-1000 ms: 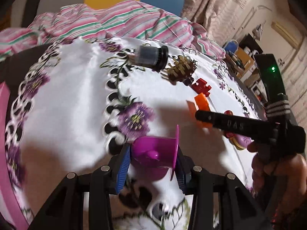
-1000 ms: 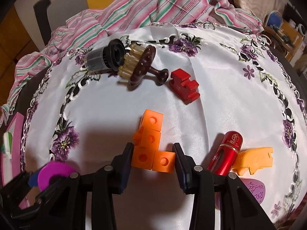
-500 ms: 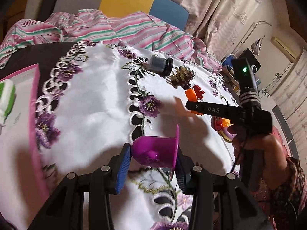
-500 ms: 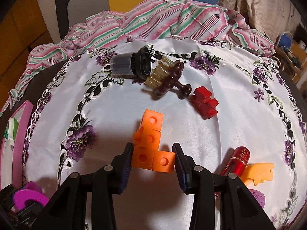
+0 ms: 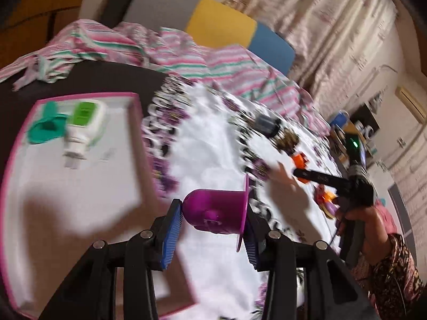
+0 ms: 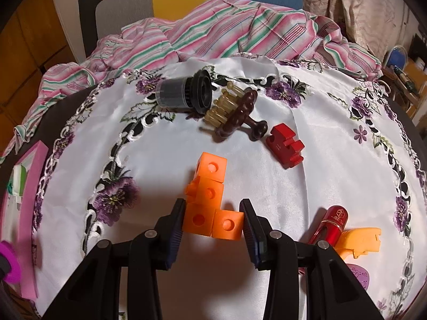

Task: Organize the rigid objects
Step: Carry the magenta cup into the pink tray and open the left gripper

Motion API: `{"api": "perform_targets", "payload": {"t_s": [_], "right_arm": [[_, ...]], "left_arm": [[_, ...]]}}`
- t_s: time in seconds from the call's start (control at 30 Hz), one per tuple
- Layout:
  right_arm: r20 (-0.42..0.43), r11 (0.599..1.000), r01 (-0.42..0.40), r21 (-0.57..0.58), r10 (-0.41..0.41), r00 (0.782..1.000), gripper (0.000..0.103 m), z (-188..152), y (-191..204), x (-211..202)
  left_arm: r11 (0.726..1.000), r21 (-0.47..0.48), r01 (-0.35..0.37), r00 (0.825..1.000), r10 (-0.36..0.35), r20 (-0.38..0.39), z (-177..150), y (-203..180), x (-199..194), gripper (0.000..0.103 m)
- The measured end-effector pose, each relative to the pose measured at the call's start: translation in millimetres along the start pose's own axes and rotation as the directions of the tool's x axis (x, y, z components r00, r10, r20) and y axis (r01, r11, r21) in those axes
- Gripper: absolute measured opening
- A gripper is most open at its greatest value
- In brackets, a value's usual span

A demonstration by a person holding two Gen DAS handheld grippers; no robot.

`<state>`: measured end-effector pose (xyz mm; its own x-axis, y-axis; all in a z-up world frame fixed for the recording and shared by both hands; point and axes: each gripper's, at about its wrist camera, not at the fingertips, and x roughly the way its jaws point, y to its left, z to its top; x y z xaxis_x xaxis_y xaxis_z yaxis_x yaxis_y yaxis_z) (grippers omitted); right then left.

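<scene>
My left gripper (image 5: 213, 221) is shut on a purple flanged cup (image 5: 216, 210) and holds it in the air near the right edge of a pink-rimmed tray (image 5: 80, 186). The tray holds a teal cup (image 5: 44, 130) and a white-and-green bottle (image 5: 82, 128). My right gripper (image 6: 213, 221) is shut on the orange cube block (image 6: 210, 202), held over the white cloth. On the cloth lie a black cylinder (image 6: 184, 93), a brown massage brush (image 6: 234, 112), a red puzzle piece (image 6: 284, 144), a red tube (image 6: 331, 222) and an orange animal piece (image 6: 357, 241).
The white embroidered cloth (image 6: 333, 138) covers a dark round table. A striped cloth (image 6: 240, 29) is bunched along the far edge. A purple flat piece (image 6: 360, 277) lies at the near right. The tray (image 6: 29, 186) shows at the far left of the right wrist view.
My left gripper has swung left with the purple cup, from over the cloth to beside the tray. My right gripper has kept the orange block and shifted slightly.
</scene>
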<state>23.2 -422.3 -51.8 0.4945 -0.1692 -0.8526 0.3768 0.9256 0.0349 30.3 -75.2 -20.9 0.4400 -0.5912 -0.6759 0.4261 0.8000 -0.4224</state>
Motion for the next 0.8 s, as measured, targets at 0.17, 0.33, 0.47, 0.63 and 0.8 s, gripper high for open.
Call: {"api": "perform_targets", "payload": {"t_s": [0.17, 0.33, 0.47, 0.63, 0.8], "right_arm": [[-0.001, 1.000, 0.006, -0.025, -0.006, 1.000, 0.041, 0, 7, 1], [0.003, 0.999, 0.011, -0.031, -0.011, 1.000, 0.041, -1, 8, 1], [0.013, 0.999, 0.010, -0.034, -0.010, 1.000, 0.041, -1, 8, -1], [0.009, 0.999, 0.015, -0.040, -0.014, 1.000, 0.041, -1, 9, 1], [0.004, 0.999, 0.021, -0.047, -0.020, 1.000, 0.041, -1, 10, 3]], "left_arm": [[0.995, -0.075, -0.066, 0.997, 0.070, 0.044, 7, 38, -17, 0.043], [0.983, -0.150, -0.104, 0.992, 0.114, 0.057, 13, 70, -24, 0.043], [0.970, -0.177, -0.169, 0.982, 0.181, 0.056, 20, 93, -22, 0.043], [0.945, -0.193, -0.262, 0.962, 0.273, 0.030, 29, 120, -14, 0.043], [0.928, -0.191, -0.320, 0.945, 0.328, 0.008, 37, 136, -2, 0.043]]}}
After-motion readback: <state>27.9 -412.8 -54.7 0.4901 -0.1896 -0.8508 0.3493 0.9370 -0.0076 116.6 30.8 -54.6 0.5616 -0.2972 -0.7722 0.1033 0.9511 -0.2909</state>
